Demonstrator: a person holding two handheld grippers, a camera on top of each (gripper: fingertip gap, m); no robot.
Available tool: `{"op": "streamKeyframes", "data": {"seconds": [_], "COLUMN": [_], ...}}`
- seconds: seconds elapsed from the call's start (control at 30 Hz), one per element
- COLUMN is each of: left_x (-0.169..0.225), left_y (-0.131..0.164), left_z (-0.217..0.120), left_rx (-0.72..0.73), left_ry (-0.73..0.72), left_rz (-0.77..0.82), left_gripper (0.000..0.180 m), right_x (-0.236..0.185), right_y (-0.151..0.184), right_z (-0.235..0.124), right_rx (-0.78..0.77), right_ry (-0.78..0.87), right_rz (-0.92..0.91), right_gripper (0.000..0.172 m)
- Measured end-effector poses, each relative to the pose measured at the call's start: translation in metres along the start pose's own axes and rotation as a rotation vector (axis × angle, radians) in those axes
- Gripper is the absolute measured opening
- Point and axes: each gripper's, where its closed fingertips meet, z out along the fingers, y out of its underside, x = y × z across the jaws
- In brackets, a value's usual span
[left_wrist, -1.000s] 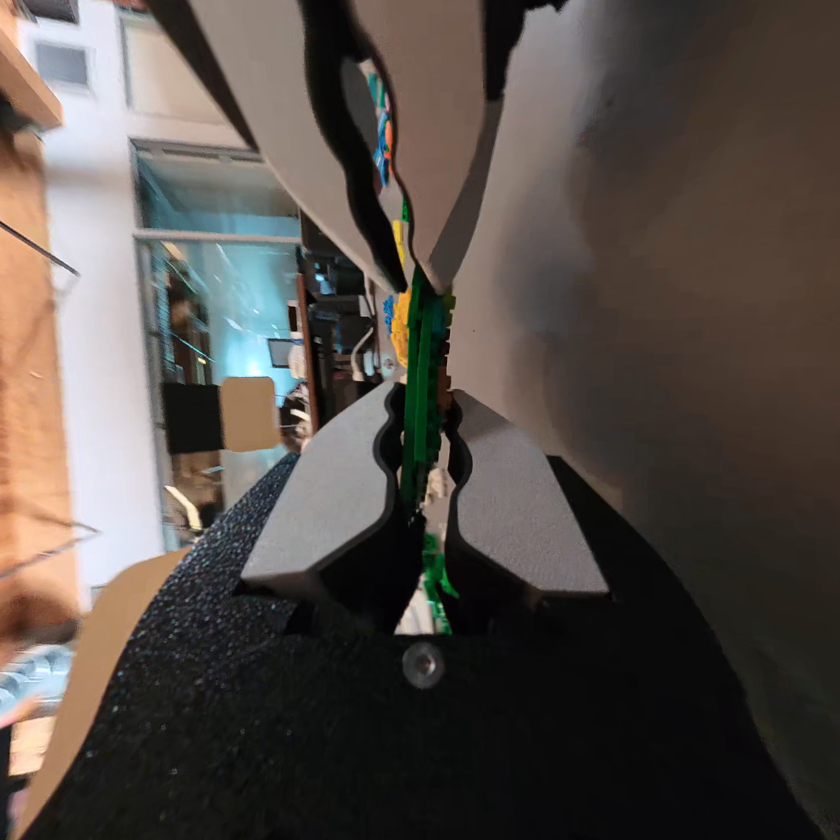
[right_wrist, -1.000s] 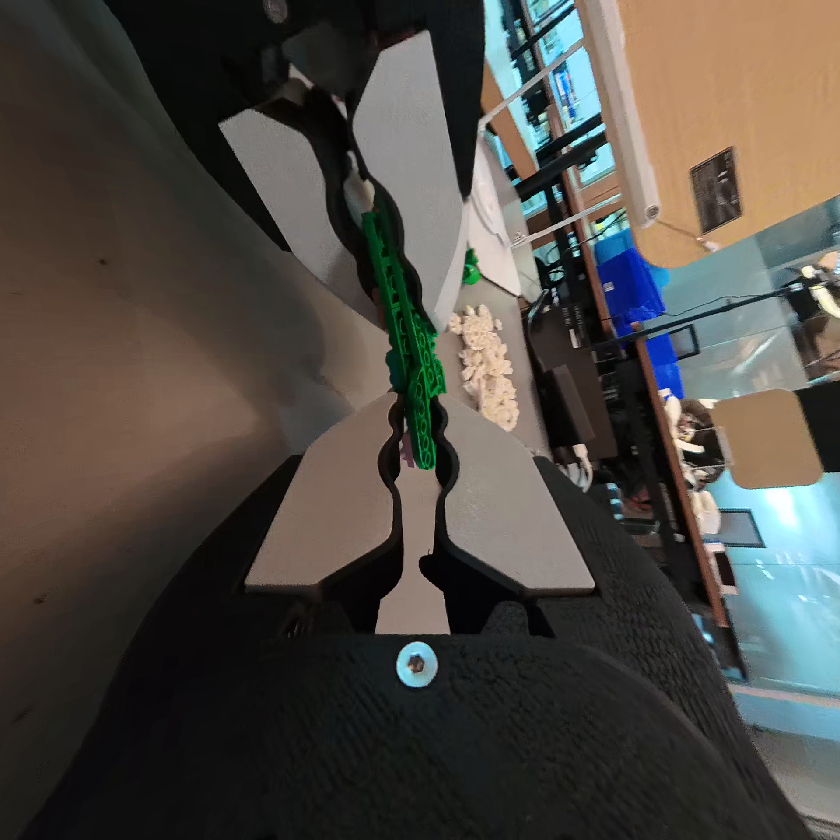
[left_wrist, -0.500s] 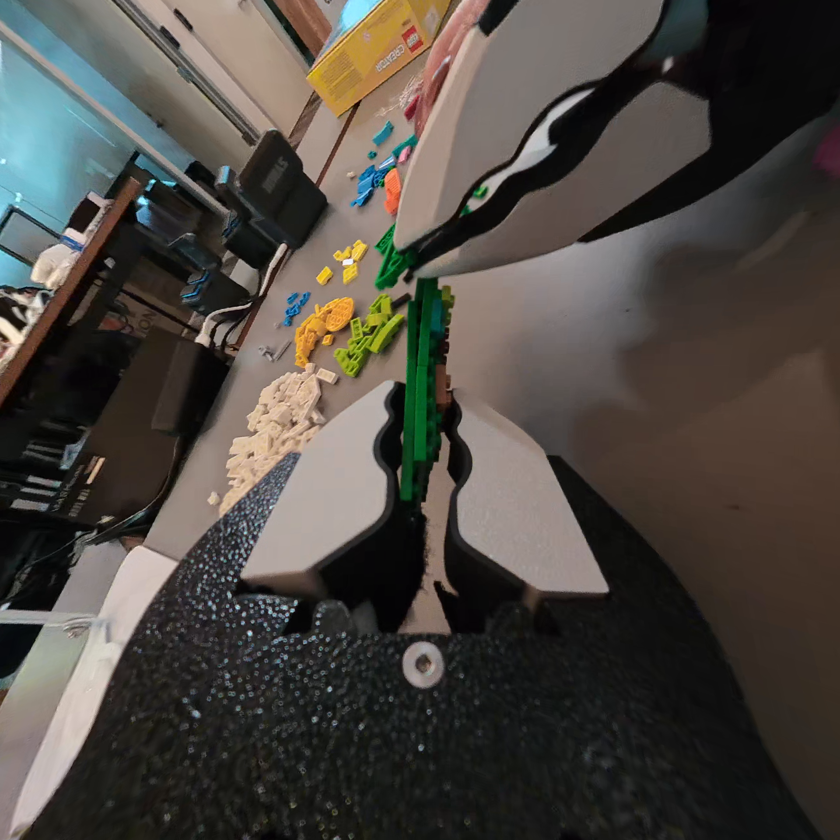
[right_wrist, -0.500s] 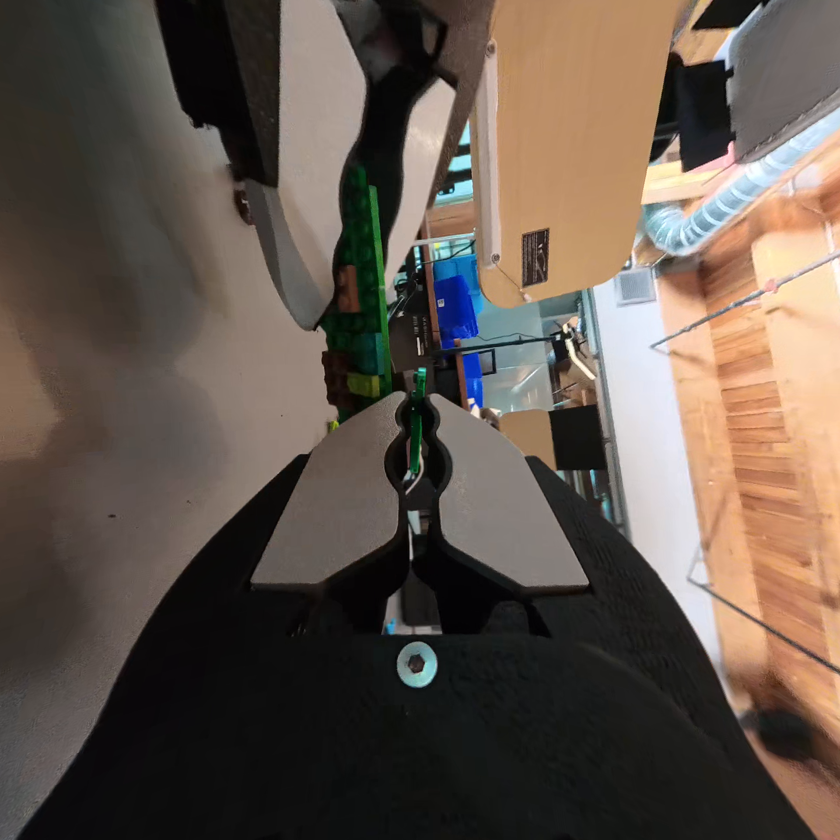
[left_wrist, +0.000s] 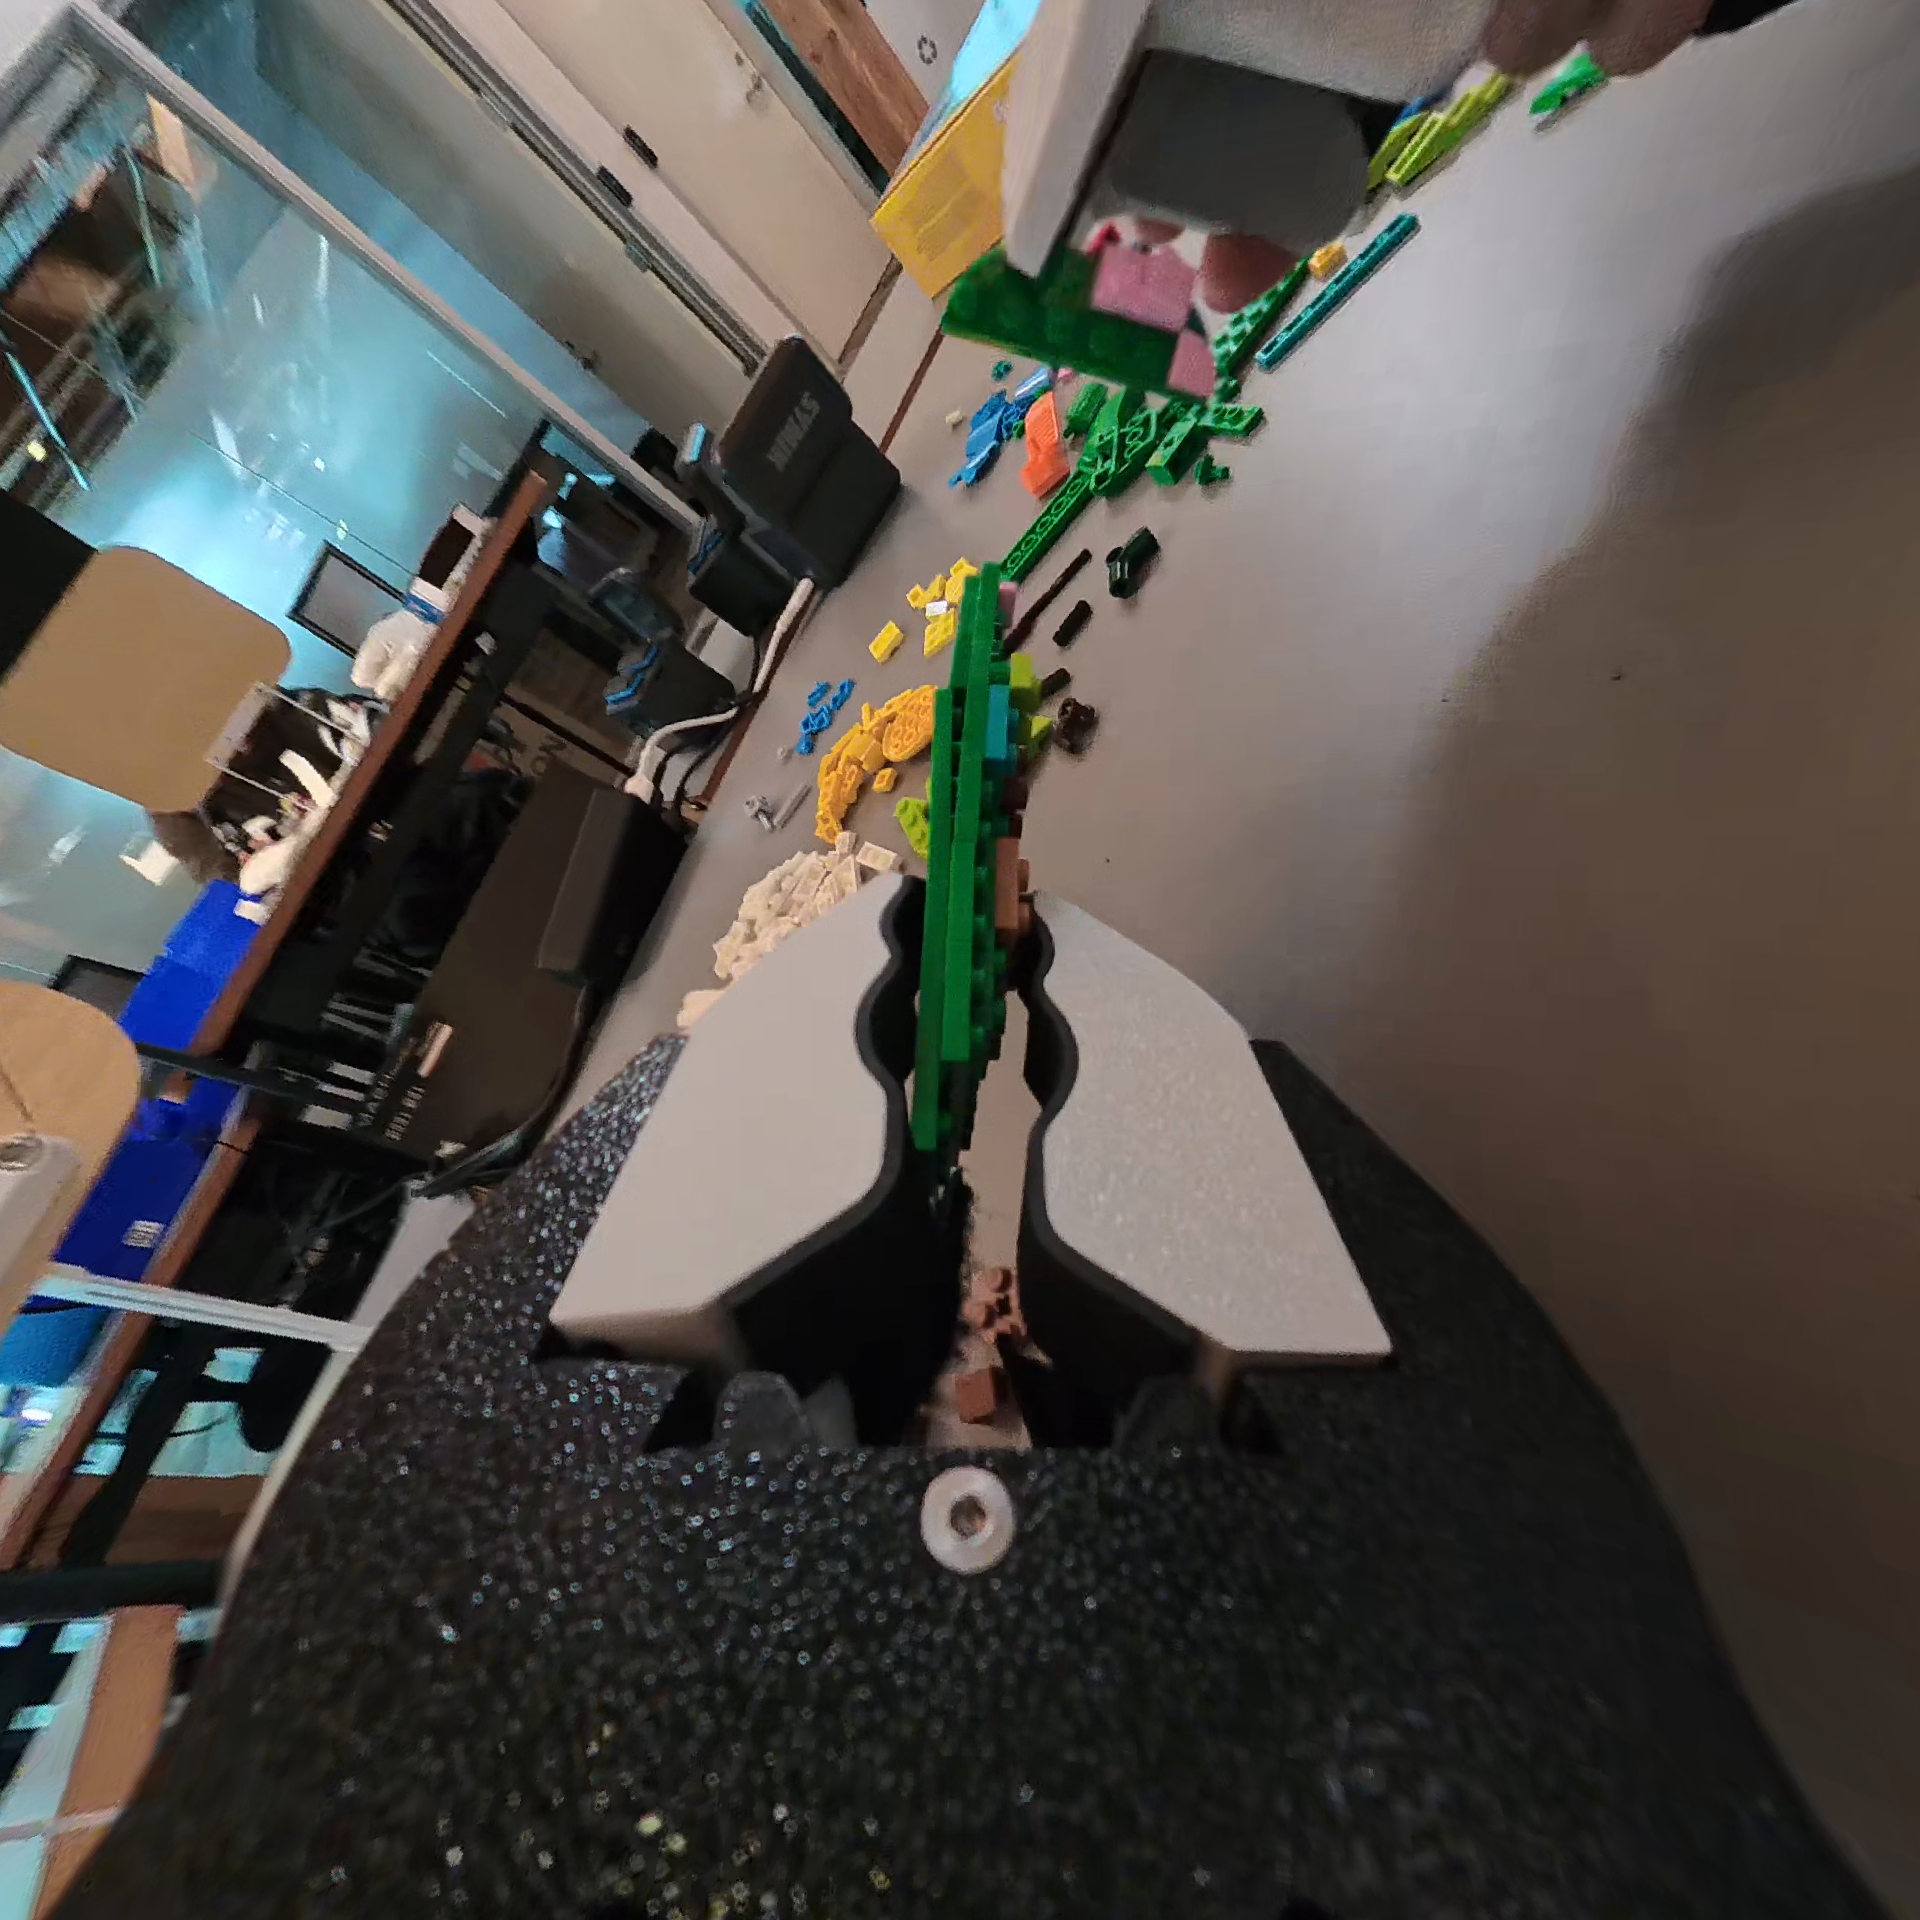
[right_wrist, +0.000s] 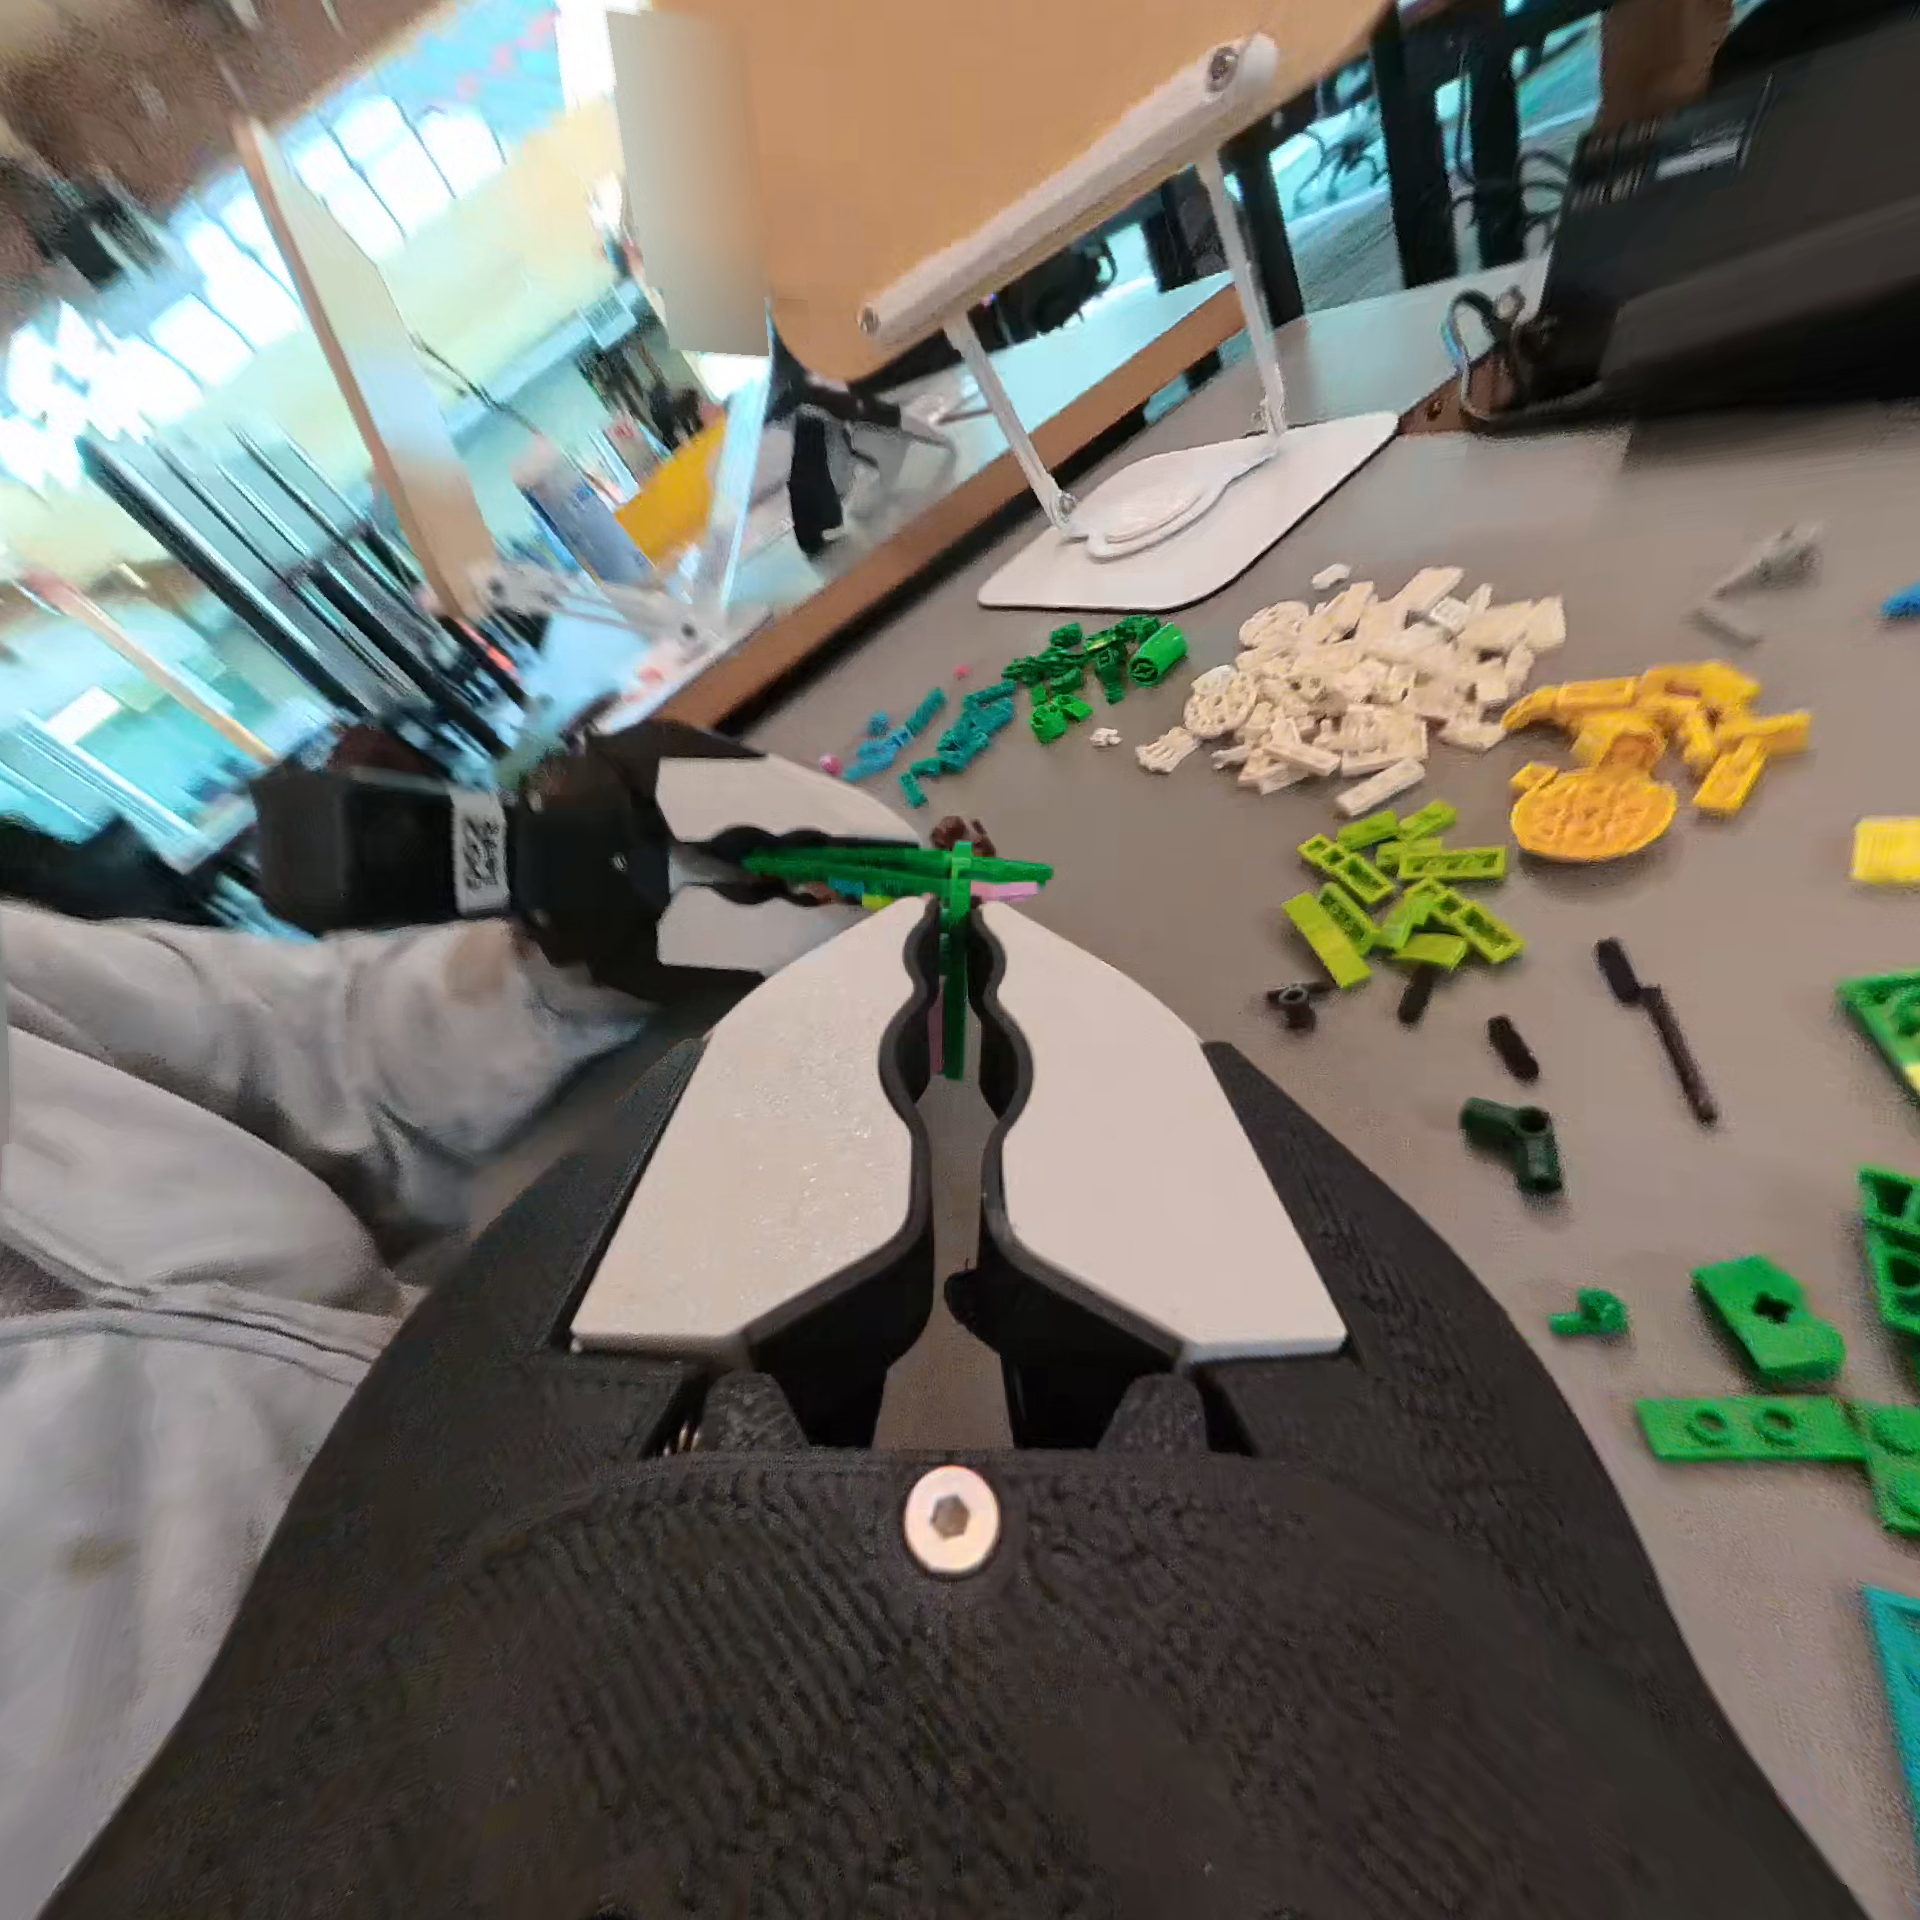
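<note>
Between the left gripper's (left_wrist: 971, 997) fingers a flat green brick assembly (left_wrist: 961, 852) is sitting edge-on, and both pads look like they're pressing on it, one on the bare green plate side and one on the side with the brown, teal and lime bricks stuck on, so it's being clamped like a sandwich and the long end is sticking out forward over the grey table (left_wrist: 1558, 831). My guess is it's being held by the edge like that so the free end is left open for working on. From the right wrist view you can see the same assembly (right_wrist: 831, 868) poking out sideways from the left gripper (right_wrist: 790, 868), and the right gripper (right_wrist: 954, 966) is squeezing a thin green piece (right_wrist: 956, 987) standing upright between its nearly closed fingers, with a bit of pink next to it. That piece's top is reaching right up to the tip of the assembly; whether it's actually joined on there I can't tell. Further out, loose bricks are lying sorted by colour: a white pile (right_wrist: 1371, 675), a yellow pile (right_wrist: 1631, 758), lime plates (right_wrist: 1403, 894), some dark green and teal bits (right_wrist: 1049, 675), a few black pins (right_wrist: 1507, 1039). A white stand (right_wrist: 1174, 530) is sitting at the far edge, and a yellow box (left_wrist: 935, 197) is lying on the table in the left view
</note>
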Motion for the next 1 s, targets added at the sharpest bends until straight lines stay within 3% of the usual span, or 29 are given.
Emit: {"op": "streamKeyframes", "data": {"seconds": [0.07,0.23,0.4,0.53,0.67,0.77,0.93,1.0], "left_x": [0.005,0.026,0.031,0.034,0.033,0.036,0.037,0.036], "left_y": [-0.003,-0.007,0.004,0.008,0.01,0.01,0.009,0.009], "left_z": [0.001,0.004,0.007,0.008,0.009,0.009,0.009,0.01], "left_rx": [0.0,-0.002,-0.099,-0.112,-0.12,-0.118,-0.112,-0.113], "left_ry": [-0.003,0.03,0.004,0.018,0.016,0.025,0.026,0.025], "left_rz": [0.06,0.188,0.431,0.439,0.44,0.447,0.448,0.44], "left_gripper": [0.017,0.017,0.017,0.017,0.017,0.017,0.017,0.017], "right_x": [0.005,0.017,0.029,0.04,0.045,0.047,0.048,0.015], "right_y": [0.002,0.008,0.014,0.034,0.065,0.065,0.049,0.054], "right_z": [-0.001,0.0,0.001,0.002,0.001,-0.001,-0.025,-0.034], "right_rx": [0.0,-0.039,-0.073,-0.195,-0.375,-0.375,-0.383,-0.411], "right_ry": [-0.013,0.083,0.168,0.239,0.248,0.271,0.389,0.279], "right_rz": [0.061,0.009,-0.011,-0.021,0.085,0.116,-0.104,-0.273], "right_gripper": [0.003,0.003,0.003,0.004,0.004,0.012,0.033,0.031]}}
